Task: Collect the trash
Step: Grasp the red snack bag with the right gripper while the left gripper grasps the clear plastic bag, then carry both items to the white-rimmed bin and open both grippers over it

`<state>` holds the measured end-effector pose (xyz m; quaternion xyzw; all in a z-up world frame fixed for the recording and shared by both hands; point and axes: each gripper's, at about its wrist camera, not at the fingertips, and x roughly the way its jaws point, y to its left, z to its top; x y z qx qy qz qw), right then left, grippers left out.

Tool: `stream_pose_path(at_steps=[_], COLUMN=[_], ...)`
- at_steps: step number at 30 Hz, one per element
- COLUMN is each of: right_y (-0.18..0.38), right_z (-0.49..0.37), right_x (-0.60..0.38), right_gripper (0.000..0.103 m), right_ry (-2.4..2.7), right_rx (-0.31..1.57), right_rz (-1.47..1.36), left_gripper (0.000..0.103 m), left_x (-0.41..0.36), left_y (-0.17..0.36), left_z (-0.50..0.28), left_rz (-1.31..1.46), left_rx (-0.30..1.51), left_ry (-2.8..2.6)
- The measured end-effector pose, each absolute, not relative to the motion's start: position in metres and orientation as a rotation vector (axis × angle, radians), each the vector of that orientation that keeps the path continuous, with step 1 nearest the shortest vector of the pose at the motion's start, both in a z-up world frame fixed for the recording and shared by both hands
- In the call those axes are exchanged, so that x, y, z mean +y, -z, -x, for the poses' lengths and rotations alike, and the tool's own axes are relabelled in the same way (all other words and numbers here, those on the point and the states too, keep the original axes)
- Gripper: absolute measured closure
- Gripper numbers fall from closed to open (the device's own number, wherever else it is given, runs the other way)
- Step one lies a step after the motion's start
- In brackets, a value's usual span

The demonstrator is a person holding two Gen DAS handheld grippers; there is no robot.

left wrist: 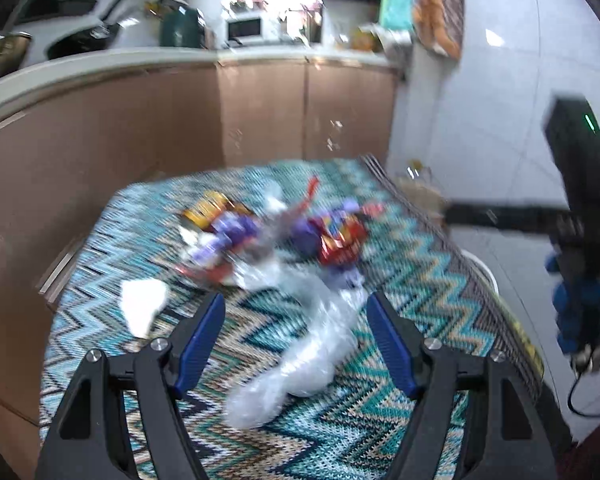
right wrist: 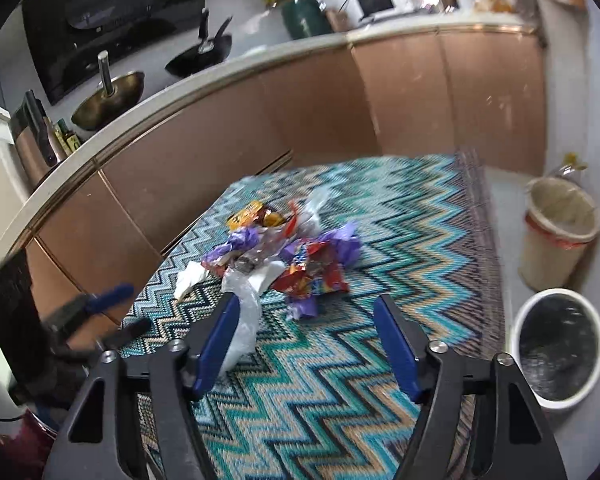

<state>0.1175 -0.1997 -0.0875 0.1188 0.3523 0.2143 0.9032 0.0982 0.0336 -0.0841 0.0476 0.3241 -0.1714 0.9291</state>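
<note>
A pile of trash lies on a table with a teal zigzag cloth (right wrist: 400, 240): a yellow wrapper (right wrist: 252, 214), purple wrappers (right wrist: 340, 244), a red snack bag (right wrist: 312, 276), a white tissue (right wrist: 190, 276) and a clear plastic bag (right wrist: 246, 320). My right gripper (right wrist: 308, 301) is open just short of the pile, its left finger beside the clear plastic. My left gripper (left wrist: 296, 300) is open too, and the clear plastic bag (left wrist: 312, 352) lies loose between its fingers with the blurred pile (left wrist: 276, 236) ahead. The left gripper (right wrist: 138, 307) also shows at the left edge of the right wrist view.
On the floor to the right of the table stand a white bin with a black liner (right wrist: 556, 344) and a beige bin (right wrist: 556, 236). Brown kitchen cabinets (right wrist: 300, 112) with a worktop run behind the table. A hand in a blue glove (left wrist: 580, 312) holds the right gripper.
</note>
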Motion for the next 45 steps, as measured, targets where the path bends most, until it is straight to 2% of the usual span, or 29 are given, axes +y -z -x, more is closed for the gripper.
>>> stream_pose_path(at_steps=[9,11,13,15,17,21,22,24,32,39,45], right_y=[0.119,0.125,0.131,0.139,0.142,0.145,0.145,0.143,0.118,0.079,0.063], right_z=[-0.192,-0.204,-0.212,-0.221,-0.225,-0.229,-0.23,-0.227,-0.198,-0.162,-0.133], right_x=[-0.176,-0.173,-0.172,-0.171,-0.172,-0.171,-0.171,-0.172,-0.183,-0.224,-0.286], right_gripper=[0.046,0.048,0.055,0.068,0.072,0.089,0.09,0.094,0.102,0.102,0.102], right_ry=[-0.508,-0.493,-0.48,-0.475,-0.474,-0.49,-0.496,-0.492,-0.515,-0.476,-0.323], right_rx=[0.822,0.844,0.862,0.886,0.891,0.89,0.886,0.873,0.79,0.674,0.605], right_rz=[-0.274,-0.269,-0.265,-0.275,-0.283,-0.279,-0.289,-0.281,-0.281,-0.325,-0.332], left_gripper=[0.034,0.042,0.065,0.076,0.077,0.088,0.089,0.091,0.095,0.095,0.095], left_x=[0.019,0.017,0.018,0.018,0.017,0.019,0.018,0.019,0.023,-0.004,-0.073], left_y=[0.128,0.136,0.142,0.146,0.146,0.144,0.142,0.139,0.109,0.063,0.041], left_z=[-0.129,-0.135,-0.139,-0.143,-0.142,-0.141,-0.14,-0.136,-0.108,-0.109,-0.128], left_rz=[-0.165,-0.171,-0.156,-0.138,-0.135,-0.107,-0.108,-0.115,-0.093,-0.099,-0.15], left_rx=[0.773,0.798,0.83,0.855,0.848,0.842,0.837,0.825,0.759,0.683,0.659], left_ry=[0.392,0.389,0.388,0.398,0.392,0.375,0.366,0.349,0.336,0.415,0.561])
